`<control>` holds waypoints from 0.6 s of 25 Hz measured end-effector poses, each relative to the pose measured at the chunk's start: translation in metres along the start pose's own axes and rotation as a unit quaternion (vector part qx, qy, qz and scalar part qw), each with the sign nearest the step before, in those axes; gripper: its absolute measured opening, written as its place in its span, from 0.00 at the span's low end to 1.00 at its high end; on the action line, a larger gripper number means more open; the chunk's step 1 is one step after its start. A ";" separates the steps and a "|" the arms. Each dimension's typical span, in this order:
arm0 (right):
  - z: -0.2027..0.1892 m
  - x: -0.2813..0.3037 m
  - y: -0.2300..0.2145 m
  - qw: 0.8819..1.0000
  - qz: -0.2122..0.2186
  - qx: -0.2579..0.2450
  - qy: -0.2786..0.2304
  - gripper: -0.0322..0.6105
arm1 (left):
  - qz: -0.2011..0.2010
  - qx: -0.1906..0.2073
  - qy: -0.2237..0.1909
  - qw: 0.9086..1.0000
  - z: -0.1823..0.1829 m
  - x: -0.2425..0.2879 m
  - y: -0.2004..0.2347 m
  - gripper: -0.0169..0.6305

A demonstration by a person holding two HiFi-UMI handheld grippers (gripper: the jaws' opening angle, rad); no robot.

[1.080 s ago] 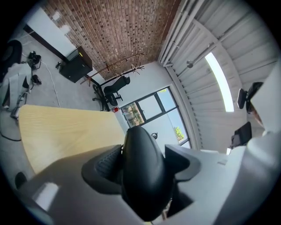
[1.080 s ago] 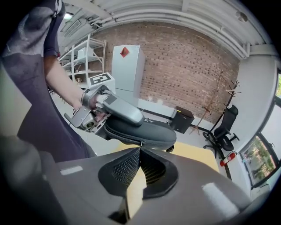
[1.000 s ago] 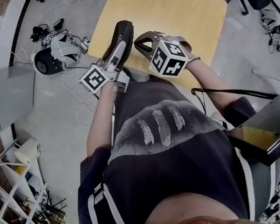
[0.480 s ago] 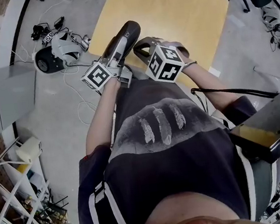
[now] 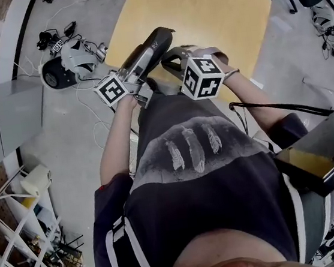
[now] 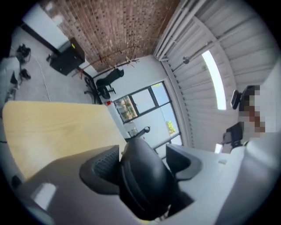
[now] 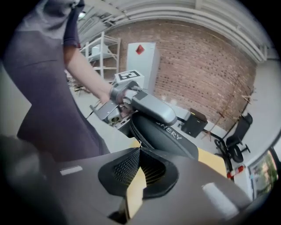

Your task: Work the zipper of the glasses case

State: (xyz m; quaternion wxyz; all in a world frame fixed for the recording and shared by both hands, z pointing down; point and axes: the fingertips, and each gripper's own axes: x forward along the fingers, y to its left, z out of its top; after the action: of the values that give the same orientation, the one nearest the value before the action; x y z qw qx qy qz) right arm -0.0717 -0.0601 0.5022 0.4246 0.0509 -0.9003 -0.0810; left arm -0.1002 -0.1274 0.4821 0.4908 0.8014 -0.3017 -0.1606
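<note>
**Wooden surface** [image 5: 200,11]: lies below and beyond both sets of fingers. Nothing belonging to the task rests on it.

**Glasses case** [image 6: 145,189]: black and hard-shelled, held clear of the surface. It sits lengthwise between the left fingers. Its long axis runs straight out ahead of them, and its rounded end projects past their tips.

**Left gripper** [image 6: 141,159]: points roughly level. Its fingers stand wide, one on each flank of the case. They have just been easing a little wider, but the case is between them and is carried by them.

**Right gripper** [image 7: 139,149]: angled downward, fingers fully together with the pads meeting at the tips. In the right gripper view the case lies immediately ahead of those tips and just above them, crossing from upper left to lower right. The right fingers therefore meet the case side-on, across its length.

**Zipper seam** [image 7: 135,132]: a thin line along the case's edge, running down to the closed right fingertips. A pull tab may be pinched there, but it is too small to confirm.

**Assessment:** the right hand is the working hand and the one at the zipper; the left hand only holds. The seam follows the case's long axis. Any pull by the right fingers must therefore run along that axis, toward or away from the left fingers, not across it.

**Risk:** with the left grip slackening, the case could twist or slide under the pull.
</note>
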 end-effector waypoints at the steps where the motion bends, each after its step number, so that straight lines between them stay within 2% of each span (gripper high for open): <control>1: -0.001 -0.004 0.002 1.000 0.013 -0.025 -0.002 0.05 | -0.031 -0.031 0.022 0.999 -0.007 -0.004 -0.002 0.52; 3: -0.002 -0.014 0.005 0.998 0.039 -0.053 -0.006 0.05 | -0.106 -0.104 0.053 0.987 -0.017 -0.013 -0.012 0.67; 4: -0.002 -0.020 0.007 0.997 0.053 -0.063 -0.007 0.05 | -0.139 -0.128 0.064 0.980 -0.020 -0.017 -0.017 0.70; 6: 0.001 -0.029 0.012 0.993 0.080 -0.090 -0.007 0.05 | -0.184 -0.144 0.095 0.968 -0.026 -0.019 -0.026 0.71; 9: 0.005 -0.040 0.022 0.981 0.102 -0.163 0.009 0.05 | -0.226 -0.159 0.158 0.948 -0.040 -0.020 -0.029 0.73; 11: 0.007 -0.047 0.023 0.972 0.099 -0.211 0.019 0.05 | -0.243 -0.194 0.186 0.932 -0.047 -0.023 -0.029 0.73; 13: 0.011 -0.054 0.021 0.965 0.088 -0.248 0.019 0.05 | -0.255 -0.233 0.188 0.920 -0.051 -0.026 -0.034 0.72; 15: 0.019 -0.060 0.019 0.959 0.078 -0.271 0.010 0.05 | -0.267 -0.249 0.171 0.915 -0.052 -0.024 -0.039 0.73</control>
State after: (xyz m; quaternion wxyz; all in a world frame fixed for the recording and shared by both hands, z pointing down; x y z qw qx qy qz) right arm -0.0488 -0.0305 0.4490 0.4363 -0.1356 -0.8415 -0.2884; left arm -0.0768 -0.0630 0.4708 0.6578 0.7190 0.0617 -0.2157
